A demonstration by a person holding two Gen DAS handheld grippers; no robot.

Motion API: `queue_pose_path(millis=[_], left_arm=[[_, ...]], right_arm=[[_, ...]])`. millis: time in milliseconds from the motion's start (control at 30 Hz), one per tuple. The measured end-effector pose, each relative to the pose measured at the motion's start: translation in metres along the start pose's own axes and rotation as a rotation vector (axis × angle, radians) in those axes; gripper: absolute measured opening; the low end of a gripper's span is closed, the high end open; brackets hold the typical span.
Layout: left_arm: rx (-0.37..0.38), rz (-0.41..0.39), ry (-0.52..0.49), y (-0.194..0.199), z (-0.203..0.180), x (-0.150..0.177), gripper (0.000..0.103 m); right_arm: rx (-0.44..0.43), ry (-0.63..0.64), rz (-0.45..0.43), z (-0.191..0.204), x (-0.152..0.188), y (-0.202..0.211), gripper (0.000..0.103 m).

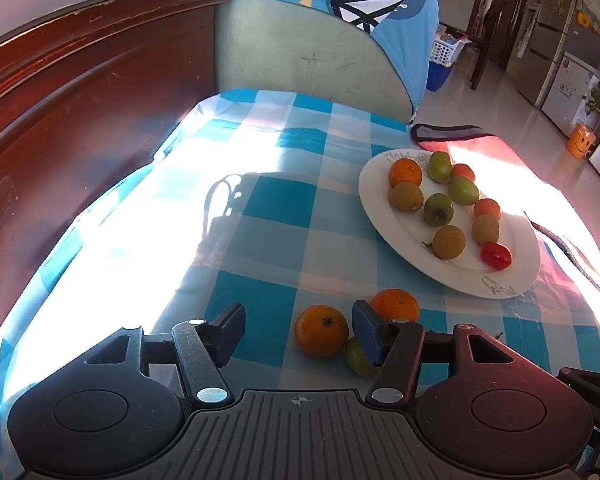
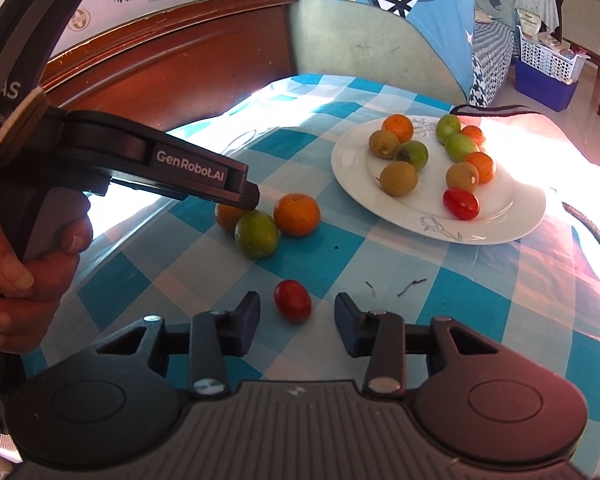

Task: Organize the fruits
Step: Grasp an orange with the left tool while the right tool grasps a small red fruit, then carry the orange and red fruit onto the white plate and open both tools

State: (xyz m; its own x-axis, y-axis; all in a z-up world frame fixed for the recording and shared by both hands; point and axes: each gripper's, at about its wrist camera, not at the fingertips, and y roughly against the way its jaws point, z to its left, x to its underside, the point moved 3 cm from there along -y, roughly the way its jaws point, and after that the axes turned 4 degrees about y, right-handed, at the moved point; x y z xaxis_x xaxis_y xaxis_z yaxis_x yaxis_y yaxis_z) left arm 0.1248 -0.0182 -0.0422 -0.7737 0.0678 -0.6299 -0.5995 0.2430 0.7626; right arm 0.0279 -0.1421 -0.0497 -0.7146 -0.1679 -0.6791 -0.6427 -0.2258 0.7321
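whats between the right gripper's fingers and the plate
In the right wrist view, a red cherry tomato lies on the cloth just ahead of the open right gripper. Beyond it, only bare checkered tablecloth and two small stem bits before the plate.

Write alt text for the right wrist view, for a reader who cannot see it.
The open right gripper hovers at a red cherry tomato on a blue checked tablecloth. Beyond, the hand-held left gripper reaches two oranges and a green fruit. A white plate at right holds more small fruits.
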Motion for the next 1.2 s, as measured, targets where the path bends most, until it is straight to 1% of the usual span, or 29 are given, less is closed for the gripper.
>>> queue_pose_path(millis=[33,67,167,233,367,433,500,600,967,1200], left_arm=[[0.004,0.006,-0.002,0.0,-0.001,0.001,0.044],[0.01,0.01,-0.002,-0.001,-0.001,0.001,0.043],[0.004,0.017,-0.011,-0.001,-0.004,0.005,0.041],[0.001,0.02,-0.025,-0.001,-0.006,0.007,0.04],[-0.005,0.028,-0.019,-0.004,-0.004,0.007,0.041],[-0.011,0.028,-0.026,-0.005,-0.004,0.008,0.04],[-0.013,0.027,-0.034,-0.007,-0.005,0.009,0.039],[-0.001,0.031,-0.039,-0.009,-0.007,0.01,0.028],[0.01,0.004,-0.042,-0.002,-0.009,0.007,0.028],[0.004,-0.03,-0.05,0.006,-0.011,0.001,0.028]], right_arm=[[0.002,0.009,0.0,0.001,0.0,0.0,0.04],[0.005,0.016,0.0,0.002,0.0,0.0,0.04],[0.016,0.027,-0.001,0.003,0.0,0.0,0.035],[0.017,0.029,-0.003,0.004,0.0,0.0,0.029],[0.015,0.032,-0.005,0.004,0.0,-0.001,0.025],[0.017,0.034,-0.005,0.004,-0.001,-0.001,0.021],[0.018,0.031,-0.004,0.004,-0.001,-0.001,0.021],[0.018,0.024,-0.003,0.003,-0.001,-0.001,0.02],[0.004,-0.101,0.0,-0.013,-0.004,0.002,0.02],[0.007,-0.138,-0.035,-0.02,-0.01,0.011,0.02]])
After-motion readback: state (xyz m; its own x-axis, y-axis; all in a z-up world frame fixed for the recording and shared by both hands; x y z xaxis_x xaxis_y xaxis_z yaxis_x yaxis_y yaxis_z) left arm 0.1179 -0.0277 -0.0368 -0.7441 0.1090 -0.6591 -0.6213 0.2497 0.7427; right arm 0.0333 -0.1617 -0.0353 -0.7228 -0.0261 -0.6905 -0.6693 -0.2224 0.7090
